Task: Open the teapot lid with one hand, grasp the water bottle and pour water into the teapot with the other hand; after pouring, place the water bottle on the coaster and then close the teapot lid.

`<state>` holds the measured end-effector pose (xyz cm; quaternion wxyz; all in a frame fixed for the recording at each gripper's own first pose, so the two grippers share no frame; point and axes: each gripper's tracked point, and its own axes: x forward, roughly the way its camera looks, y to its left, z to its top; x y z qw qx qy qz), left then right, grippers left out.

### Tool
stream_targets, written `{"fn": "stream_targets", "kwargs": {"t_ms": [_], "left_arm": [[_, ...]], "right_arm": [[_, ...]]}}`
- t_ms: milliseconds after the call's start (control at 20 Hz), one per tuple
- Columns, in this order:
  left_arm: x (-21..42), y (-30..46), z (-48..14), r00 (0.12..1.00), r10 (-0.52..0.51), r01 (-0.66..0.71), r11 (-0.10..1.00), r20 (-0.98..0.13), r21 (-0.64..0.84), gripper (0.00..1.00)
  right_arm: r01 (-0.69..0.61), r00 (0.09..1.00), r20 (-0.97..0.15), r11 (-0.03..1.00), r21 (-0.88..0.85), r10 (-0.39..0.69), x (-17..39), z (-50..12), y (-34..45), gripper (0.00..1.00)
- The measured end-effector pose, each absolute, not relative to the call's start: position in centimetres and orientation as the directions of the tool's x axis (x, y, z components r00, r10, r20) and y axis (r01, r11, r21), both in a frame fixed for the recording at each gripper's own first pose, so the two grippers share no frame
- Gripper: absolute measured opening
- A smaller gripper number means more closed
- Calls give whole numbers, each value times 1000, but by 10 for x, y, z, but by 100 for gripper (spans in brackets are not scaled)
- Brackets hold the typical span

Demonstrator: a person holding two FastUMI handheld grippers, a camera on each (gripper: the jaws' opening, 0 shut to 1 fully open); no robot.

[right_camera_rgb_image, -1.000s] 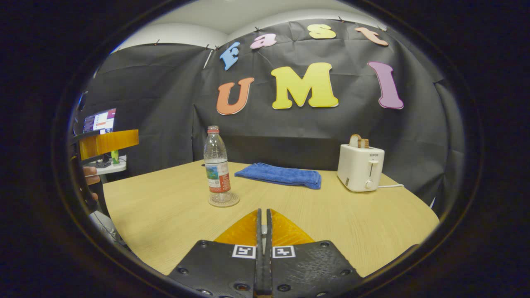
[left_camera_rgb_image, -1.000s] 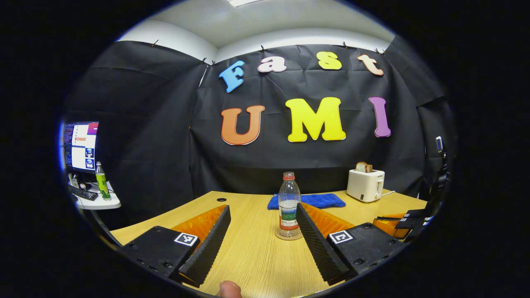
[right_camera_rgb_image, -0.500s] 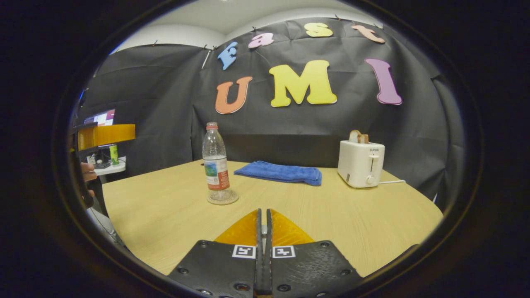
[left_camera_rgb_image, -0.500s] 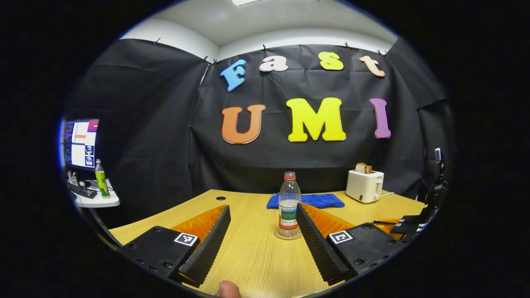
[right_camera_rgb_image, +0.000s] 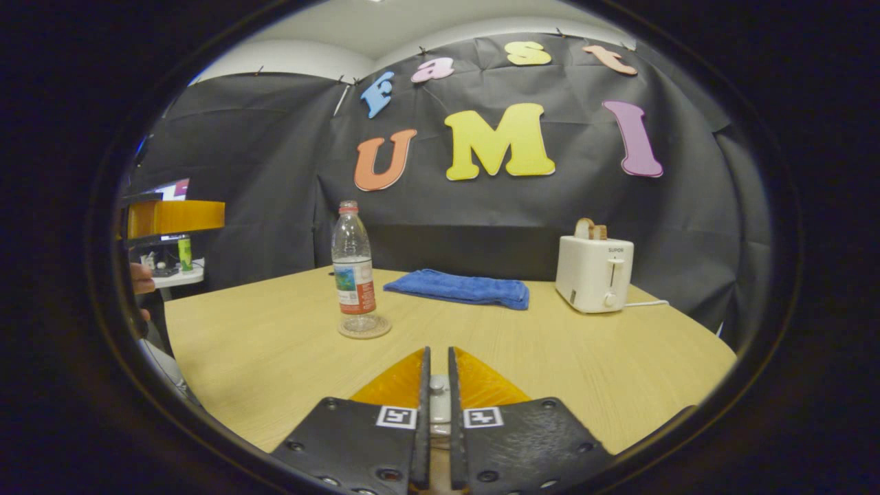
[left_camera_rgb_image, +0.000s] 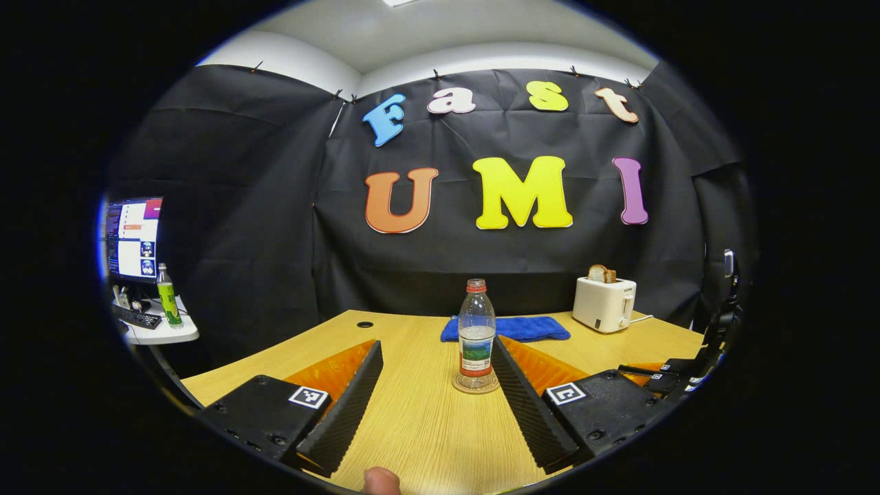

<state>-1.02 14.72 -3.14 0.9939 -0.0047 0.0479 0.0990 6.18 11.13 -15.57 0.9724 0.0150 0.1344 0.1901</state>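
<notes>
A clear water bottle with a red cap stands upright on a round coaster near the middle of the wooden table. My left gripper is open, and the bottle stands a little beyond its fingertips, close to the right finger. In the right gripper view the bottle and coaster are ahead to the left. My right gripper is all but shut, with a narrow slit between its fingers and nothing held. The right gripper also shows low at the right edge of the left gripper view.
A folded blue towel lies behind the bottle. A white toaster with bread in it stands at the back right, its cord trailing right. A side shelf with a monitor and a green bottle is off the table's left.
The fingers of my right gripper have parted by a narrow slit. The left gripper view has shifted slightly, with the bottle now a little farther off. The bottle has stayed on its coaster.
</notes>
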Motion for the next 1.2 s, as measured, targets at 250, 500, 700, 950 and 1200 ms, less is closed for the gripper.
{"fn": "stream_targets", "kwargs": {"t_ms": [250,500,700,950,1200], "left_arm": [[-9,126,-32,975,199,-202,979,-102,-22,99],[-10,102,-24,984,161,-164,986,-76,-27,99],[-15,95,-19,987,148,-149,989,-68,-11,95],[-19,80,-6,992,117,-118,993,-40,-19,99],[-23,70,4,995,99,-99,995,-7,3,99]], "right_arm": [[-254,950,-176,966,39,257,59,-114,79,98],[-135,984,-116,991,10,135,29,-65,37,96],[-99,988,-120,995,-15,96,3,-51,20,95],[-52,994,-96,999,-7,51,-10,-34,9,95],[-6,995,-96,1000,6,7,-17,-24,2,95]]}}
